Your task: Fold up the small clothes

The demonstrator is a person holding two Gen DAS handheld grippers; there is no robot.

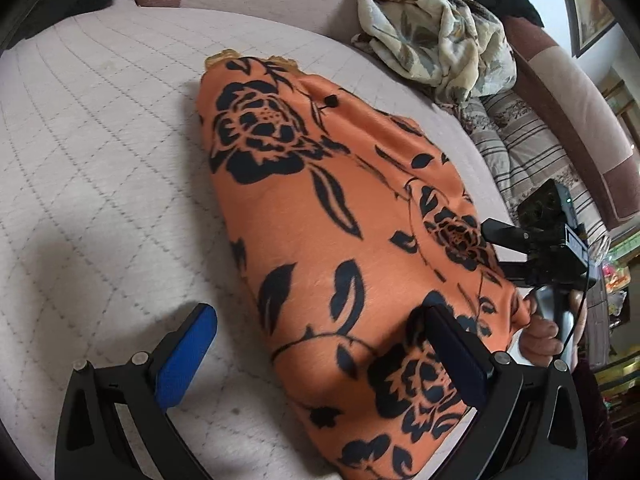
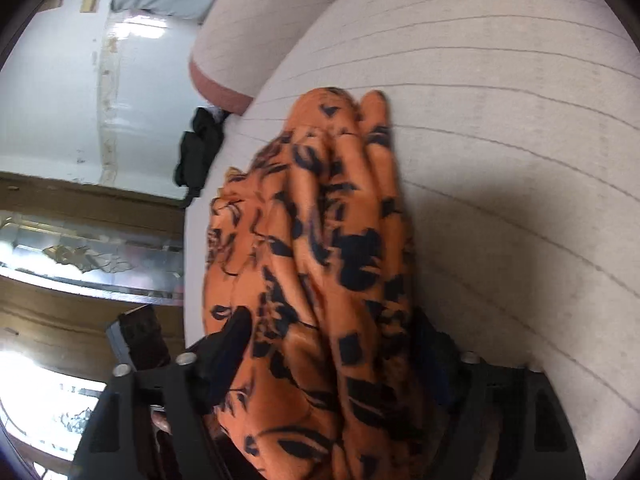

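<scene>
The orange garment (image 1: 320,216), printed with black roses, lies lengthwise on the quilted cushion (image 1: 100,168) of a pale sofa, its gathered top with a yellowish trim at the far end and its broad hem near the cameras; it looks already doubled into a long narrow shape, though how many layers there are cannot be told. The left gripper (image 1: 320,356) stands over the near hem with its jaws wide apart, the blue pad (image 1: 186,360) on bare cushion to the left and the dark pad (image 1: 456,356) over the cloth, neither pinching it. The right gripper (image 2: 332,356) is at the right near corner; in its own view bunched folds of the garment fill the space between its fingers, which stand wide, and whether the pads press the cloth or merely flank it cannot be told from the blur. The main risk, as I judge it, is that loose cloth drapes over a finger and drags along when that hand pulls away, undoing the fold; the slippery-looking fabric could also slide on the cushion and skew the edges. A second risk is the left gripper closing with one pad off the cloth, catching only the top layer. No container shows anywhere; a floral blanket (image 1: 432,36) is heaped at the far right of the sofa above striped bedding (image 1: 520,140), and a dark cloth (image 2: 198,148) lies at the far left.
</scene>
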